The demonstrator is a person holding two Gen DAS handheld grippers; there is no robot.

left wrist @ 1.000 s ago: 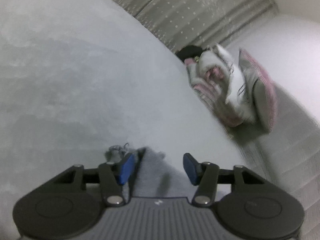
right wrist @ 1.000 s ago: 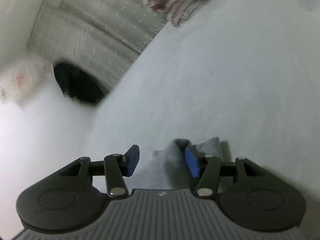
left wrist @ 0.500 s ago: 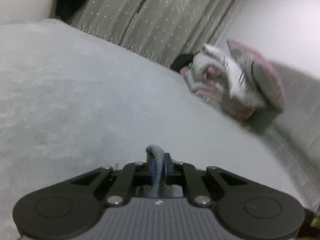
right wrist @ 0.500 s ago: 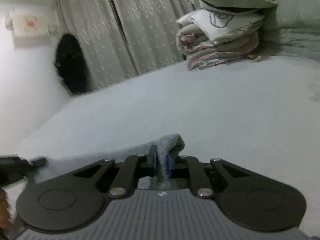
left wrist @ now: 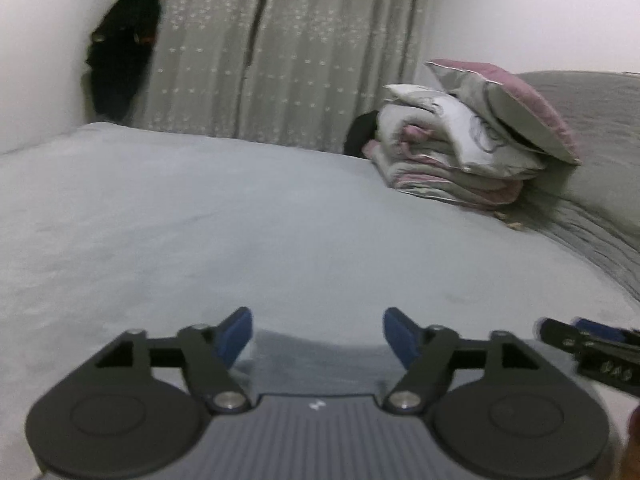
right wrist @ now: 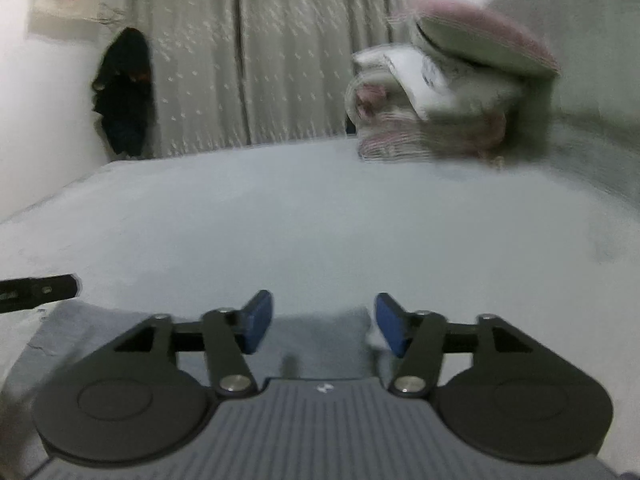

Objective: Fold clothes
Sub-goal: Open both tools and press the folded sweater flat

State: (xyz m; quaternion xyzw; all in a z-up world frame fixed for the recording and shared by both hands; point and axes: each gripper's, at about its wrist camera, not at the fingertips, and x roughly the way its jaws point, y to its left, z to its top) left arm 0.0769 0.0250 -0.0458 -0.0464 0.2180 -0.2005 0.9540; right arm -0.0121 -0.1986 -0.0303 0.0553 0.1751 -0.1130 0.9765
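A grey garment (left wrist: 316, 356) lies flat on the pale bed (left wrist: 240, 216), its edge just below and between my left gripper's blue pads. The left gripper (left wrist: 318, 334) is opening, and its pads stand clear of the cloth. In the right wrist view the same grey garment (right wrist: 320, 344) spreads under the right gripper (right wrist: 324, 326), whose jaws are also opening with nothing pressed between them. The right gripper's tip (left wrist: 576, 338) shows at the left view's right edge. The left gripper's tip (right wrist: 40, 288) shows at the right view's left edge.
A stack of folded bedding with a pink-and-grey pillow on top (left wrist: 472, 148) sits at the far right of the bed against a grey headboard (left wrist: 600, 128). Patterned grey curtains (left wrist: 280, 48) hang behind. A dark garment (left wrist: 120, 48) hangs on the left wall.
Both grippers shut on folds of the grey cloth half a second ago and have since let go and opened. Both have rolled level, and the cloth now lies flat beneath them.
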